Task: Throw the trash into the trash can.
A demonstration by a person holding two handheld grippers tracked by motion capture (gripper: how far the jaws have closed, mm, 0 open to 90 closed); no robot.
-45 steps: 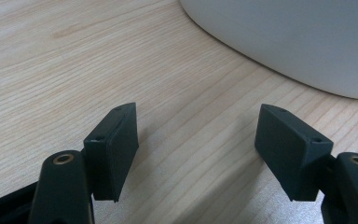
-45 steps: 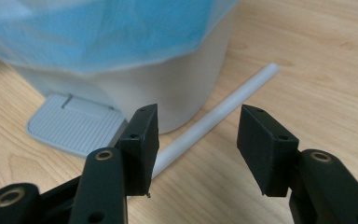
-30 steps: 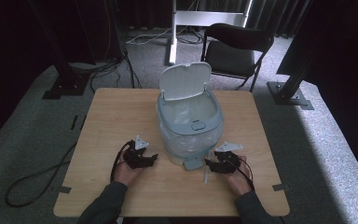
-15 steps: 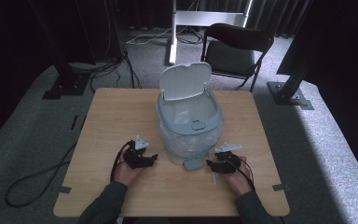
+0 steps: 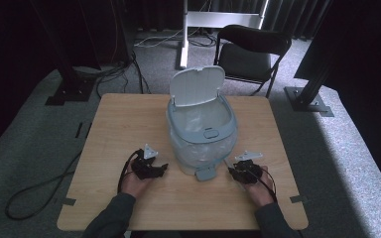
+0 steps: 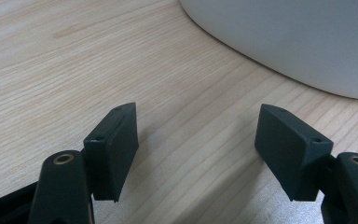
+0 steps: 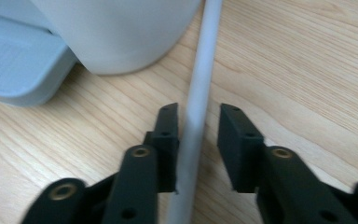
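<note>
High view: a pedal bin (image 5: pixel 202 130) with raised lid stands mid-desk (image 5: pixel 124 124), left tool (image 5: pixel 151 166) and right tool (image 5: pixel 244 168) flanking its base. Left tool view: jaws wide apart, empty. Right tool view: jaws part-open around a white rod (image 7: pixel 198 98), the left jaw touching it

Dim surroundings, close-ups perhaps slightly blurred

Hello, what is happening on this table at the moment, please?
A person sits at a wooden table with a gripper in each hand. In the middle stands a pale pedal bin with its lid up. The right gripper has its jaws around a thin white stick lying on the table beside the bin; the jaws are not fully shut on it. The left gripper is open with nothing between its jaws, near the bin's side.
</note>
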